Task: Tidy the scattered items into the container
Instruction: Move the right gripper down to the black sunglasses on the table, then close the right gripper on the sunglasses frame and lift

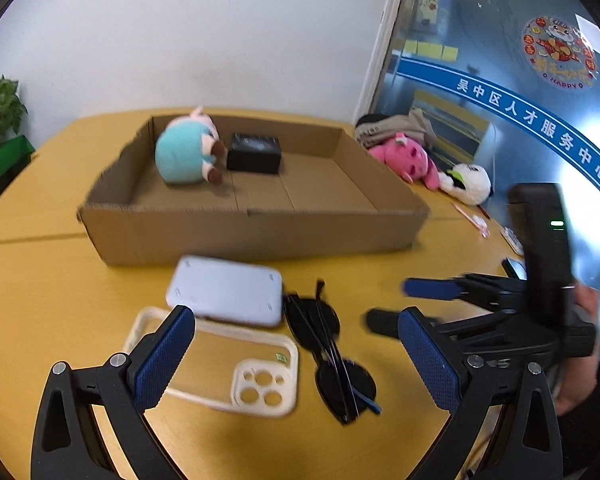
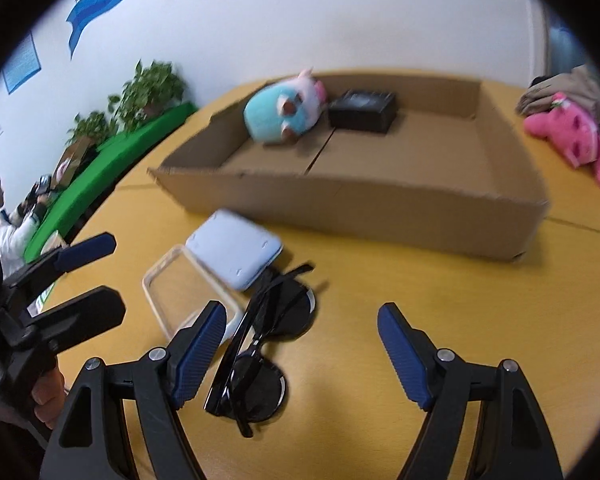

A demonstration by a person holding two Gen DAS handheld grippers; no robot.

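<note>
A shallow cardboard box (image 1: 260,232) (image 2: 380,208) lies on the yellow table; in it are a teal plush toy (image 1: 184,154) (image 2: 282,110) and a black box (image 1: 254,154) (image 2: 362,110). In front of it lie a pale blue power bank (image 1: 226,296) (image 2: 236,252), a clear phone case (image 1: 228,364) (image 2: 184,296) and folded black sunglasses (image 1: 332,352) (image 2: 260,352). My left gripper (image 1: 296,344) is open above the phone case. My right gripper (image 2: 300,344) (image 1: 388,304) is open just above the sunglasses.
A pink plush (image 1: 406,158) (image 2: 572,136), a white plush (image 1: 468,182) and a pile of clothes (image 1: 396,126) lie to the right of the box. Potted plants (image 2: 148,88) and a green ledge (image 2: 112,172) stand at the left. A glass wall (image 1: 500,80) is to the right.
</note>
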